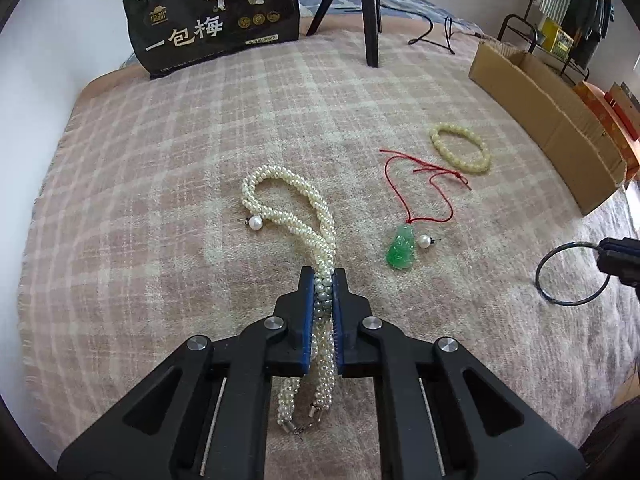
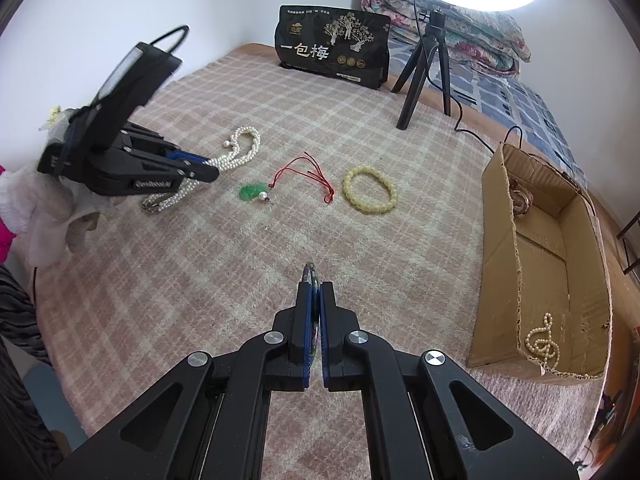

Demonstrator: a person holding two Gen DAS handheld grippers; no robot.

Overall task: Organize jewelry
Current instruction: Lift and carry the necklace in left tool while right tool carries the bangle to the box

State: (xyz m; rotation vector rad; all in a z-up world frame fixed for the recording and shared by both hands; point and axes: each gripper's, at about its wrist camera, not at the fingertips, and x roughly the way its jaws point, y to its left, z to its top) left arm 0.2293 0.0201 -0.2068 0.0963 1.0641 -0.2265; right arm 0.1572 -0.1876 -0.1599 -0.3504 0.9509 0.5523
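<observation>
Fuzzy pink plaid blanket (image 2: 224, 264) underfoot. Left gripper (image 1: 324, 280) pinching a twisted pearl necklace (image 1: 280, 196) (clasp dangling); right gripper (image 2: 314, 286) clamping a thin dark bangle (image 1: 570, 274) near a cardboard box (image 2: 500, 272).

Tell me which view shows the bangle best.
Left wrist: the bangle appears as a full dark ring held at the frame's right edge. In the right wrist view it is edge-on, a sliver between the right hand-held gripper's shut jaws.
</observation>
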